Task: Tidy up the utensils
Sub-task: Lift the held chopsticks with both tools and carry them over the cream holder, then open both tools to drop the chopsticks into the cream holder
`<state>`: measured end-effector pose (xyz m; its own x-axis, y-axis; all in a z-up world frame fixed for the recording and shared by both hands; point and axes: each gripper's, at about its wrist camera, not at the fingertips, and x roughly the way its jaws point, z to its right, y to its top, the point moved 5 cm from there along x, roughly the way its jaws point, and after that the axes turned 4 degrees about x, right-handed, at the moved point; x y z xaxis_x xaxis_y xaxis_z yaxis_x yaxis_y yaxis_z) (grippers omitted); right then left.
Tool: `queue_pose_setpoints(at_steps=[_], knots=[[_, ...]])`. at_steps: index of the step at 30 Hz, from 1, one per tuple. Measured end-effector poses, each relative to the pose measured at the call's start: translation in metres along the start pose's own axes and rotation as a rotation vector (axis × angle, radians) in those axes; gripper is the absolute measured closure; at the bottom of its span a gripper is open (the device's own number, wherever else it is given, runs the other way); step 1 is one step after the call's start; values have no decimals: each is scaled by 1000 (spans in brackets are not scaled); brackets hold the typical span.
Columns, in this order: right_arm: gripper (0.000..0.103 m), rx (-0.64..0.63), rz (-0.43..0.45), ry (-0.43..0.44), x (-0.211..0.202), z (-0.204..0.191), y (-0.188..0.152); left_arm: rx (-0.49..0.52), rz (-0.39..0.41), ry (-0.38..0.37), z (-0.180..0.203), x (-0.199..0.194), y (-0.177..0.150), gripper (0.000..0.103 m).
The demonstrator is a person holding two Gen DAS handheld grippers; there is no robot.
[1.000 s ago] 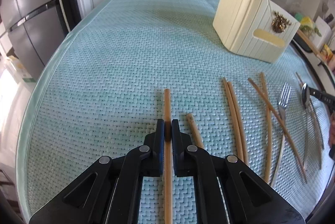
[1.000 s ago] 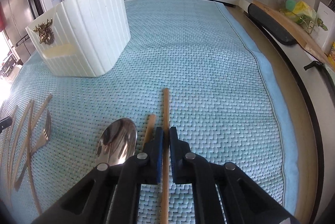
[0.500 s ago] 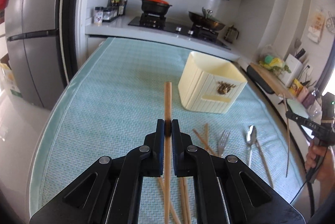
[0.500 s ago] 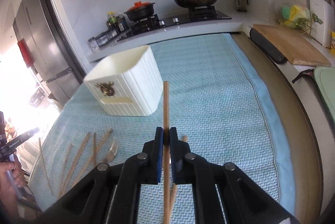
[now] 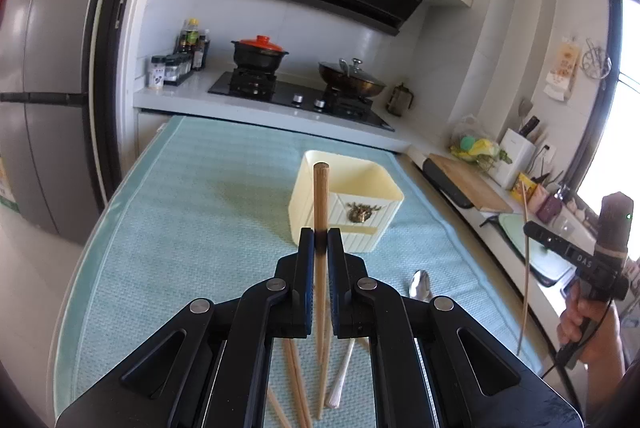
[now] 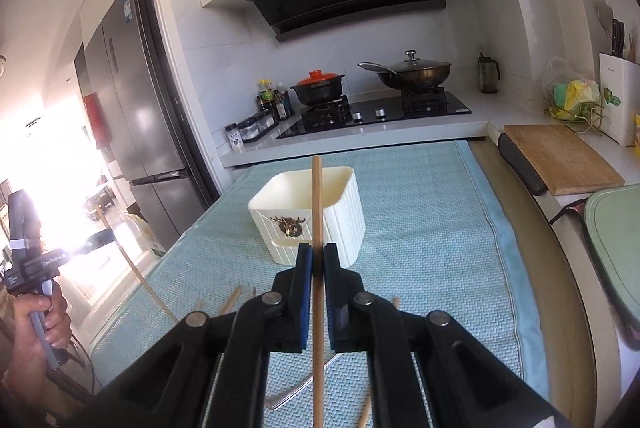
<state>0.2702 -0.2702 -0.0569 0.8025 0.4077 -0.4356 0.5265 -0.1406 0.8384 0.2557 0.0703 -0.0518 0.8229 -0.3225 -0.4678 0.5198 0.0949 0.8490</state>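
My left gripper [image 5: 321,236] is shut on a wooden chopstick [image 5: 321,195] and holds it up above the mat, pointing toward the cream utensil holder [image 5: 347,207]. My right gripper [image 6: 317,252] is shut on another wooden chopstick [image 6: 317,199], also lifted, in line with the holder [image 6: 310,214]. The right gripper and its chopstick also show at the far right of the left wrist view [image 5: 525,260]. A spoon [image 5: 420,284], a fork handle [image 5: 340,376] and several chopsticks [image 5: 294,376] lie on the mat below.
A teal woven mat [image 5: 200,211] covers the table. Behind it is a stove with a red-lidded pot [image 5: 259,55] and a wok [image 5: 351,79]. A fridge [image 5: 44,99] stands left, a cutting board [image 6: 560,157] right.
Both grippers have lifted their chopsticks off the mat and risen well above the table, tilting up toward the kitchen. The holder now lies ahead of both.
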Motion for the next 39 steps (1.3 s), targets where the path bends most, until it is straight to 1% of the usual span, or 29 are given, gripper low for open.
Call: queue_pose_setpoints(at_steps=[8,15,19,23,25,28,31,34,36,39], knots=[[97,-8,51,63,13,-22,25,-6,6,-57,10,8,33,99],[97,-13,111,114,41,-41,69,4,27,-90,13,20,88,99],[97,-13,133,125,72,-49,101,-11,14,-105,9,43,121,99],[97,-17,141,125,114,-52,136,-33,-4,-127,6,74,157,99],[97,-18,146,126,137,-53,152,-26,-6,-124,8,91,176,99],[97,-36,171,113,170,-52,176,11,1,-101,12,118,198,99],[97,-59,202,92,201,-47,192,45,-4,-73,16,150,208,99],[97,-78,213,70,231,-37,194,50,-47,-67,16,185,202,99],[97,-76,189,60,252,-28,186,49,-86,-65,15,206,192,99],[97,-43,119,49,275,-12,166,51,-148,-56,12,234,175,99]])
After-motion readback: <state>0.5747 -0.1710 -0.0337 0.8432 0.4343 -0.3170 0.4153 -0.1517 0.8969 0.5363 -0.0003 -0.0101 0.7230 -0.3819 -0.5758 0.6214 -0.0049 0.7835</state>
